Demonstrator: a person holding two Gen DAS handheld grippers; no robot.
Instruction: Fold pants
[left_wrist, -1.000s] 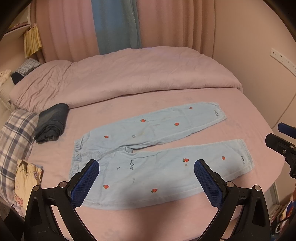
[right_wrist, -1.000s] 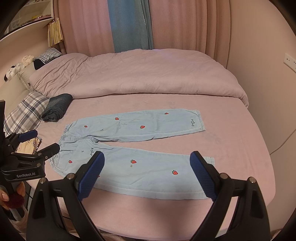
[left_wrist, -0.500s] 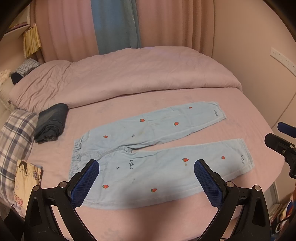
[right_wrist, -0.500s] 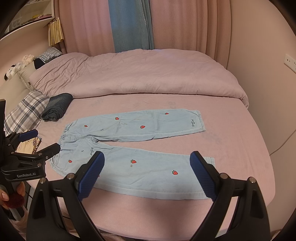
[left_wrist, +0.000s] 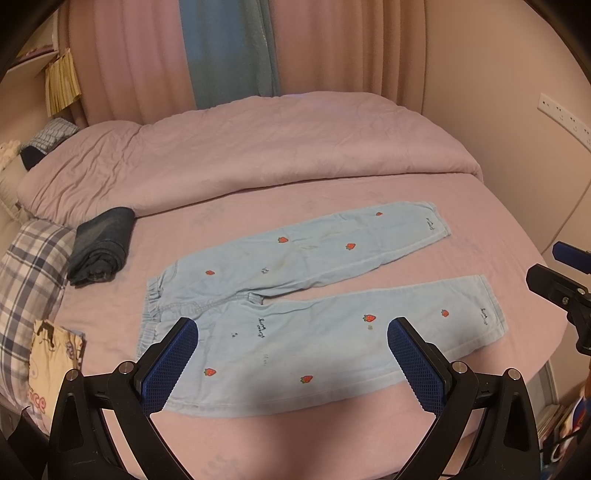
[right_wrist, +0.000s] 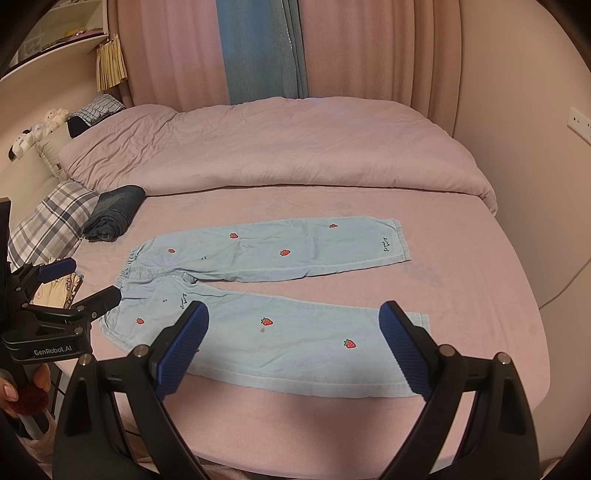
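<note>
The pants are lying flat mid-frame on the bed, legs splayed for folding. The left gripper and right gripper are hovering spread wide, empty, along the frame's bottom.

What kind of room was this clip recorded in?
Most likely a home bedroom: a bed with a pink sheet, a rumpled duvet across its far side, a plaid pillow at the edge, and curtains behind. Light blue pants lie spread flat on the sheet.
</note>
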